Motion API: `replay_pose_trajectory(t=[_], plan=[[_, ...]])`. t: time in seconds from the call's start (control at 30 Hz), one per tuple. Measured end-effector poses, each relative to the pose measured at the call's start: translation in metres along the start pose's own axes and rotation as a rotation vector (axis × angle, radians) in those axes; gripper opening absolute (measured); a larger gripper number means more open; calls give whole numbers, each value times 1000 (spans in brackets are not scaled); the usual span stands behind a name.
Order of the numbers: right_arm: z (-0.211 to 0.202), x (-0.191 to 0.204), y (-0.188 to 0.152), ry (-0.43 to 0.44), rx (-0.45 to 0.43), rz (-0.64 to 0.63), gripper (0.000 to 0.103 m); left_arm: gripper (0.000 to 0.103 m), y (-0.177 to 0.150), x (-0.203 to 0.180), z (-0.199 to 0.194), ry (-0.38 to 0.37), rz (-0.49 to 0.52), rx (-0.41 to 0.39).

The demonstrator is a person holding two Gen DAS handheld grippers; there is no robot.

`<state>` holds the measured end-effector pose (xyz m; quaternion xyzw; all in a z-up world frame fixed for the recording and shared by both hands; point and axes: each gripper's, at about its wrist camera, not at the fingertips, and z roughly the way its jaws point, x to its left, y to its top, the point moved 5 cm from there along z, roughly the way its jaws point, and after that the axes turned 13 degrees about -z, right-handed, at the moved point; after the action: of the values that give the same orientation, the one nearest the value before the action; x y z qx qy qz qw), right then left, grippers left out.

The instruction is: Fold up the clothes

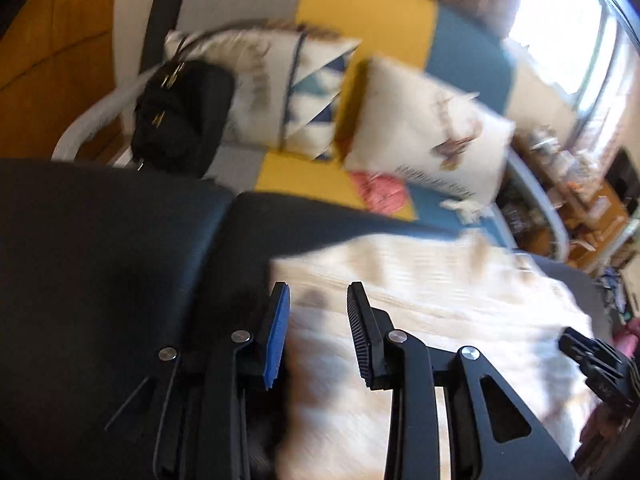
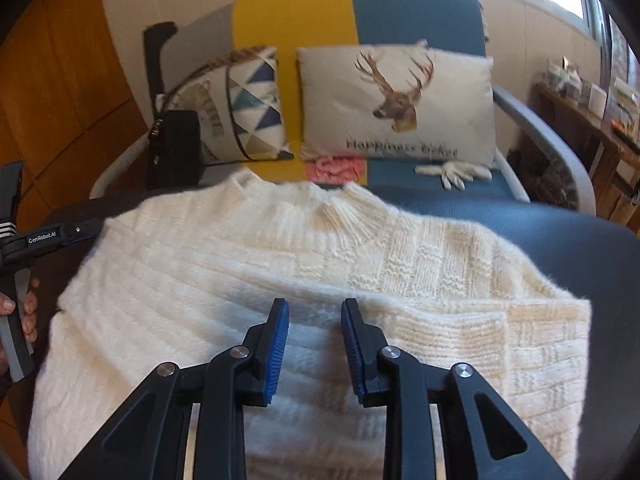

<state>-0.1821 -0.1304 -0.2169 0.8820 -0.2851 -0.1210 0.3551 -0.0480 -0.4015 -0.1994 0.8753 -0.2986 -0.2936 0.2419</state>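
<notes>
On the dark surface (image 2: 580,240) in front of a colour-block sofa (image 2: 416,12), a cream knit sweater (image 2: 280,264) lay spread flat, ribbed collar toward the sofa. A folded-over panel sat on its right side, edge running across near the right tongs.

Right tongs (image 2: 314,316) hovered over the sweater's middle, fingers parted a moderate gap, blue pads (image 2: 276,352) facing in, nothing between them. Touching the knit or just above it: could not tell.

Left tongs (image 1: 319,300) were also parted, empty, sitting at the sweater's left edge (image 1: 420,320); left finger over the dark surface (image 1: 100,260), right finger over the knit. Left view was motion-blurred, so contact was unclear. The right tongs showed at the far right edge of that view (image 1: 592,364).

In the right view the left tool (image 2: 16,248) appeared at the left frame edge, labelled "GenRobot.AI", a hand (image 2: 24,308) wrapped around its handle.

Sofa behind held a deer-print pillow (image 2: 396,100), a triangle-pattern pillow (image 2: 240,108), a black bag (image 2: 174,148) at the left armrest, a pink knitted item (image 2: 334,168) and a small white item (image 2: 456,172) on the seat. Cluttered wooden shelf (image 2: 592,120) stood at far right, under a window.
</notes>
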Motion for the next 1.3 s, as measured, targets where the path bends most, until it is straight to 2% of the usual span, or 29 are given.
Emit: replay_pose_trajectory(t=[0.03, 0.1, 0.2, 0.27, 0.33, 0.43, 0.5, 0.57, 0.67, 0.73, 0.8, 0.87, 0.97, 1.03, 1.13, 1.23, 1.3], plan=[[-6, 4, -4, 8, -5, -23, 27, 33, -9, -8, -5, -20, 38, 3], [-16, 13, -14, 18, 1, -70, 27, 33, -27, -15, -4, -1, 95, 30], [-21, 16, -36, 12, 34, -80, 27, 32, -55, -7, 12, 54, 109, 97], [-13, 14, -51, -18, 84, -61, 27, 33, -59, -5, 12, 58, 114, 74], [-13, 9, -54, 2, 54, -19, 27, 33, -58, -7, 8, 63, 99, 66], [-21, 5, -48, 12, 44, 24, 26, 33, -56, -25, -11, 18, 80, 36], [-33, 4, -41, -2, 14, 17, 27, 33, -66, -51, -20, -47, 118, 34], [-33, -6, -42, -49, 33, 29, 28, 33, -81, -80, -20, -92, 185, 66], [-28, -26, -52, -86, 77, 88, 28, 33, -110, -109, -3, -93, 264, 139], [-27, -36, -59, -36, 67, 137, 28, 33, -122, -112, 11, -47, 294, 166], [-37, -41, -51, -21, 32, 155, 28, 33, -121, -114, 4, -83, 281, 137], [-47, -47, -42, -12, -3, 167, 28, 33, -115, -116, 1, -125, 246, 150], [-45, -53, -19, -7, -29, 165, 28, 33, -109, -124, 2, -143, 262, 140], [-33, -60, -13, -15, -5, 159, 28, 33, -112, -124, 11, -102, 280, 153], [-3, -72, -23, -83, 115, 157, 27, 33, -115, -117, 20, -106, 267, 168], [-3, -74, -29, -99, 81, 146, 27, 33, -108, -111, 5, -135, 226, 138], [-9, -72, -30, -101, 91, 146, 27, 33, -103, -106, -5, -154, 199, 118]])
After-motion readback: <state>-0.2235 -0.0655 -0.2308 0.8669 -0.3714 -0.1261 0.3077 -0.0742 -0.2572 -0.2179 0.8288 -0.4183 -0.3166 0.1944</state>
